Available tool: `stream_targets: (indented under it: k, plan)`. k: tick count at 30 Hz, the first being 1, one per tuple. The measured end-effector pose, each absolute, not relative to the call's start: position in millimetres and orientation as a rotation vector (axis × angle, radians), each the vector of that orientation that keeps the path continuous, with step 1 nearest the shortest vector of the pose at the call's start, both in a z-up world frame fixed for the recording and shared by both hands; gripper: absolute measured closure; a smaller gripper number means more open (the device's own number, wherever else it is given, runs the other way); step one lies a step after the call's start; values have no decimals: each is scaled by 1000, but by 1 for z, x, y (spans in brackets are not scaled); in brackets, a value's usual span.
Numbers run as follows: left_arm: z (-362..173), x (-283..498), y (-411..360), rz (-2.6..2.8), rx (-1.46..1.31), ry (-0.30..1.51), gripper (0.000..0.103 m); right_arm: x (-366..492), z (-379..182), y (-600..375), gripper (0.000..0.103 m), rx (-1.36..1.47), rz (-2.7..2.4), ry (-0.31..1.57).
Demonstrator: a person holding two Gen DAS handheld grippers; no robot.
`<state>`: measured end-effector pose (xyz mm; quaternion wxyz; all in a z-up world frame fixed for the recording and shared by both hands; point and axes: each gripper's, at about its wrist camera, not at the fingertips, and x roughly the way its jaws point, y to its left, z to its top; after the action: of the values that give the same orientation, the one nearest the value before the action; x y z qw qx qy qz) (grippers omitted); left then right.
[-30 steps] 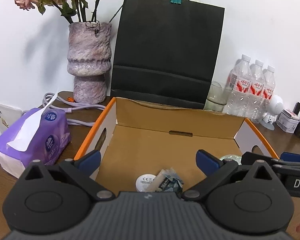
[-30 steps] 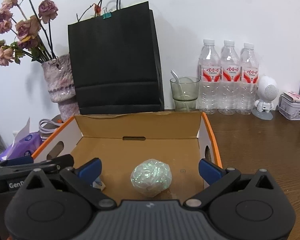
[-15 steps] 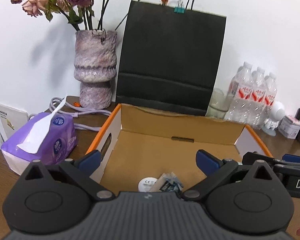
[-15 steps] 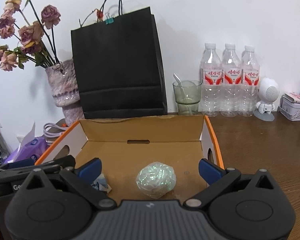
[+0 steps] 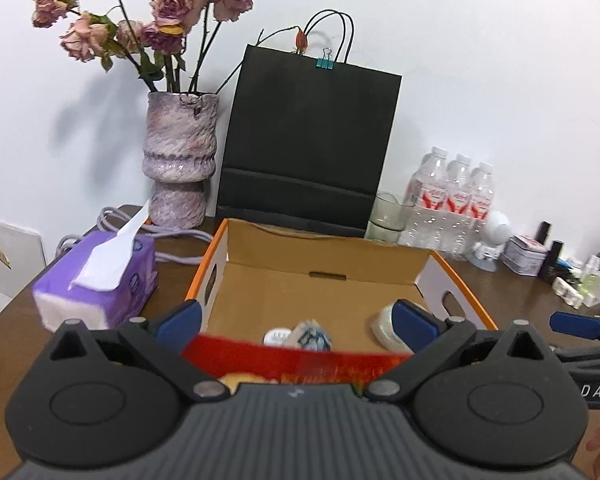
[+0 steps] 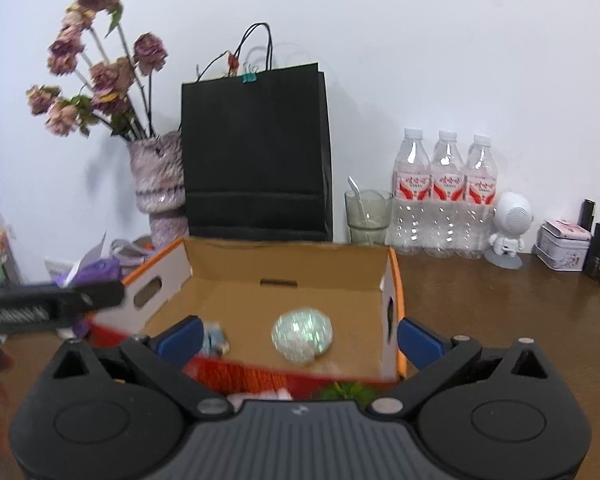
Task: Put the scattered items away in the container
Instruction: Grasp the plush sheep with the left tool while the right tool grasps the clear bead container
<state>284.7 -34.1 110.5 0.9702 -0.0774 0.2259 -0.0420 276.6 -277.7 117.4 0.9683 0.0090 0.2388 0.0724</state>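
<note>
The cardboard box [image 5: 320,256] with an orange rim and a red front wall stands in front of both grippers. Inside lie a white round disc [image 5: 277,335], a crumpled blue-white packet [image 5: 311,334] and an iridescent ball [image 6: 302,334]. My left gripper [image 5: 298,316] hangs open over the box's near wall and holds nothing. My right gripper [image 6: 300,338] is open too, near the same wall, nothing between its fingers. In the right wrist view the packet [image 6: 216,340] lies by the left finger. The left gripper's body [image 6: 52,304] shows at the left edge.
A purple tissue pack [image 5: 100,280] lies left of the box, with a vase of dried roses [image 5: 180,164] and a cable behind it. A black paper bag [image 5: 308,140] stands behind the box. Water bottles [image 6: 446,196], a glass [image 6: 368,216], a white figurine [image 6: 510,224] and a tin [image 6: 564,248] line the right back.
Both grippers have drawn back and up from the box, so its red front wall now shows. The disc, packet and ball stay inside.
</note>
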Motion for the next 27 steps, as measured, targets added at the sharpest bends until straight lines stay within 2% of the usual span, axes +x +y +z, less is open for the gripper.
stream_targets:
  k: [7,15,27]
  plan:
    - [106,240,-9,-56,-133,458,0,226,102,-289,0,-34,129,507]
    - [77,206,-3,-98,-69,519,0,182,66,-292,0,-79,119,556]
    - [45,226,-40,-150,-25,577,0,199,39,-263,0,-36,109,619]
